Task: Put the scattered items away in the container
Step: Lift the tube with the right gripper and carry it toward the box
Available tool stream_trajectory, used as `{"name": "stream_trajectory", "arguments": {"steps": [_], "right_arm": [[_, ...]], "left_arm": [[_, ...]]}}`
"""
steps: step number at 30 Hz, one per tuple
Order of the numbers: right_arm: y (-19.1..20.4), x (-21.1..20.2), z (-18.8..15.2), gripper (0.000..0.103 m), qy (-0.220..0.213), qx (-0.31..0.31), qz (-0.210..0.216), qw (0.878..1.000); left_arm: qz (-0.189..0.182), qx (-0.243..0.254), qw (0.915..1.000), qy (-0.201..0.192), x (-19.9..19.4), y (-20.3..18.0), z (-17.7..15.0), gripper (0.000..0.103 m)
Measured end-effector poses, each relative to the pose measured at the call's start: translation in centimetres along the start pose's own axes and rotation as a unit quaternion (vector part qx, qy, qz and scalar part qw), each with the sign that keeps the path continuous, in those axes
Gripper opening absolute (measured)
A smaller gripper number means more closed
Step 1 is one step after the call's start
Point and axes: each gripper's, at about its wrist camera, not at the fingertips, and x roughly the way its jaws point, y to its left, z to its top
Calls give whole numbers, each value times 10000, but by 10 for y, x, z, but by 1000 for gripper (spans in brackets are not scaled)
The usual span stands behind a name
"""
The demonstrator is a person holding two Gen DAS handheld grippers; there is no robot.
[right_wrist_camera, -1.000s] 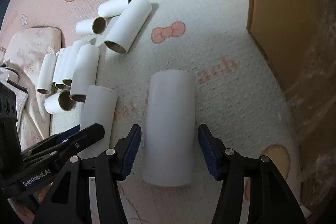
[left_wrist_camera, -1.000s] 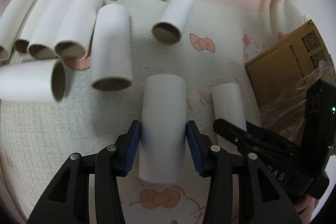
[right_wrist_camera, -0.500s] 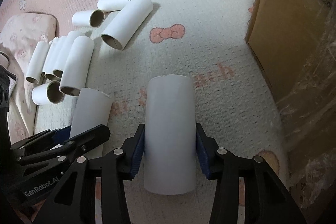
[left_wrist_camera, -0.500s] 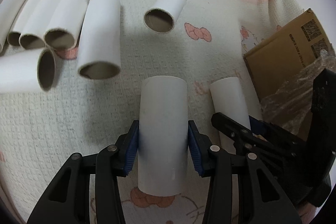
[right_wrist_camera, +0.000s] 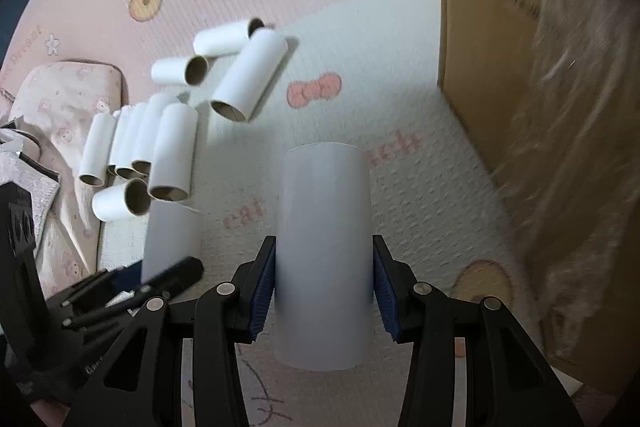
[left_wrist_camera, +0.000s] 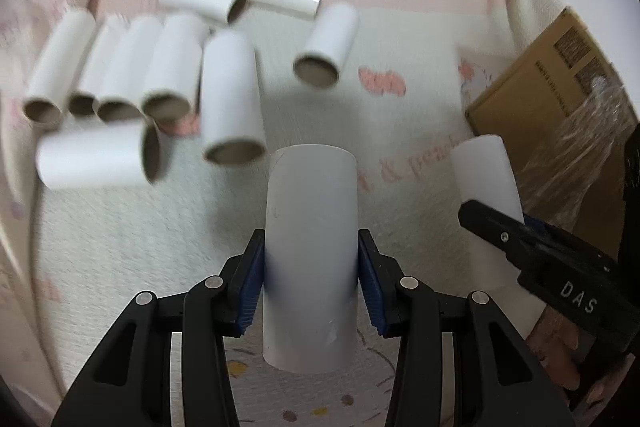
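The cardboard box [right_wrist_camera: 492, 39], wrapped partly in clear film, is the biggest thing here and it stands off to my right on the mat [right_wrist_camera: 400, 155]. From my right tongs [right_wrist_camera: 323, 291] it rises just beyond and to the right of the tips; from my left tongs [left_wrist_camera: 311, 283] it sits farther over, past the right tongs, so my right side is clearly the nearer one to it.

Next in size, the loose heap of white tubes [left_wrist_camera: 132, 95] lies ahead and to my left, most of them side by side with their open ends toward me, a few crossed behind them. None of these is in the box yet, so I judge the tidying is at an early stage.

Then the two tubes I carry. My right tongs are closed onto a white tube [right_wrist_camera: 324, 251], both blue pads pressed against its sides, its long axis running straight forward along the fingers. My left tongs grip a second tube [left_wrist_camera: 311, 247] the same way, pads tight on both flanks, axis pointing forward.

The move I expect turns on this: both tubes point ahead while the box lies to the right, so each must swing rightward and go over the box wall before release. The right goes first, I think, being closer.
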Motion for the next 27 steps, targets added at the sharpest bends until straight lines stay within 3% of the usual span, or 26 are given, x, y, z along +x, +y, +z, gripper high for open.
{"name": "stream_trajectory", "arguments": {"steps": [7,16,23,27], "right_arm": [[13,-45,14,43,-567,-185,368,9975],[29,-129,35,43,-1243,-559,349,9901],[-1,-203,43,43,-1451,-232,996,9841],[-33,-227,54,43,-1506,102,1231,9808]], "left_arm": [[82,391,9970,-660,-57,-19,20,48],[-504,493,9900,-1224,-113,-64,63,48],[-1337,632,9793,-1378,-142,-108,71,48],[-1353,1011,9772,-1284,-141,-136,71,48]]}}
